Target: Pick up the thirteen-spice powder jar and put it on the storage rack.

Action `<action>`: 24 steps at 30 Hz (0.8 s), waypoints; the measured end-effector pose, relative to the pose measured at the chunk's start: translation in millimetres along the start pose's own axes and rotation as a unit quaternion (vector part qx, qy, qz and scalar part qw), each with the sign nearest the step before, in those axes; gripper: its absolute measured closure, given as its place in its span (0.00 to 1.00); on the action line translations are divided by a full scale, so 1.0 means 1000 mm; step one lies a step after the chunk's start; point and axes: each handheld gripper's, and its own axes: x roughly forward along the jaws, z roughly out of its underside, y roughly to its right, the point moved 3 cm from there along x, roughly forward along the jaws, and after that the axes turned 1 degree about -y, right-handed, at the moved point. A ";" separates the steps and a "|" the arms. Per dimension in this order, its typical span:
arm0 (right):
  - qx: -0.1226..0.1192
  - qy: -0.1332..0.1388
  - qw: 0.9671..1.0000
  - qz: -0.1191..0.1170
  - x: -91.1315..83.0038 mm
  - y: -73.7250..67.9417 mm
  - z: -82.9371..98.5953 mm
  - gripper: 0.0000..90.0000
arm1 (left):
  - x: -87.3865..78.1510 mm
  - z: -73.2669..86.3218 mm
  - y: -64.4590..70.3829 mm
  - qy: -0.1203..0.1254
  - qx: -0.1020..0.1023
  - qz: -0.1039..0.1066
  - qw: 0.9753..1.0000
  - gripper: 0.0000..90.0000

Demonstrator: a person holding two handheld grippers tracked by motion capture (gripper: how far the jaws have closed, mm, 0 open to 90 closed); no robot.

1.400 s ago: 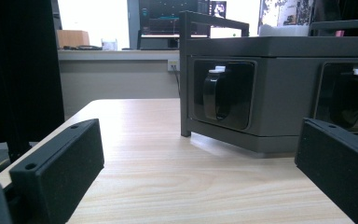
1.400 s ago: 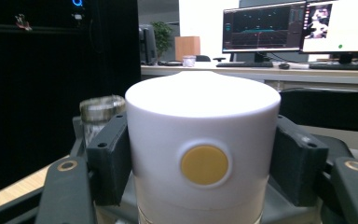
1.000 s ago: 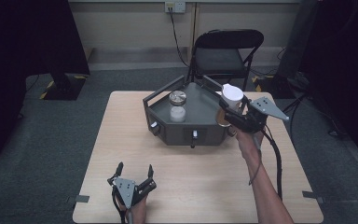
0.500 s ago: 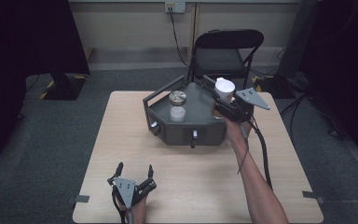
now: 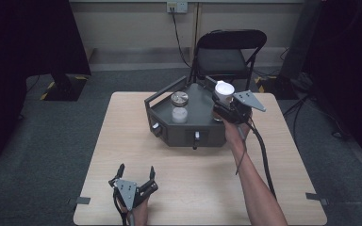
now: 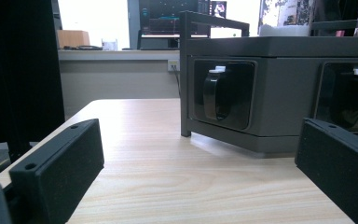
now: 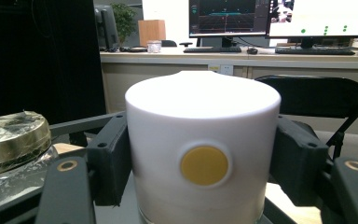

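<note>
Here the right tool [image 5: 222, 96] pinches an upright white cup [image 7: 203, 144] over the grey box [image 5: 188, 129], jar [image 5: 179, 100] at its nine o'clock; left tool [image 5: 134, 175], spread, rests well apart.

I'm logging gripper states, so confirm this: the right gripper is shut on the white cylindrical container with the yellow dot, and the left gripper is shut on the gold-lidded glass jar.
One part is wrong. The left gripper is open and holds nothing, resting at the near edge of the light wooden table; the high view shows it. The gold-lidded glass jar stands on the dark grey tray. The right gripper is indeed shut on the white cylindrical container with the yellow dot.
</note>
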 end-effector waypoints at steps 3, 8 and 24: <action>-0.002 0.000 1.000 0.001 0.001 -0.002 0.001 0.34 | 0.000 0.000 0.000 0.000 0.000 0.000 1.000 0.01; -0.009 0.000 1.000 0.003 0.002 -0.005 0.003 0.33 | 0.000 0.000 0.000 0.000 0.000 0.000 1.000 0.01; -0.007 -0.001 1.000 0.011 0.000 -0.004 0.011 0.33 | 0.000 0.000 0.000 0.000 0.000 0.000 1.000 0.00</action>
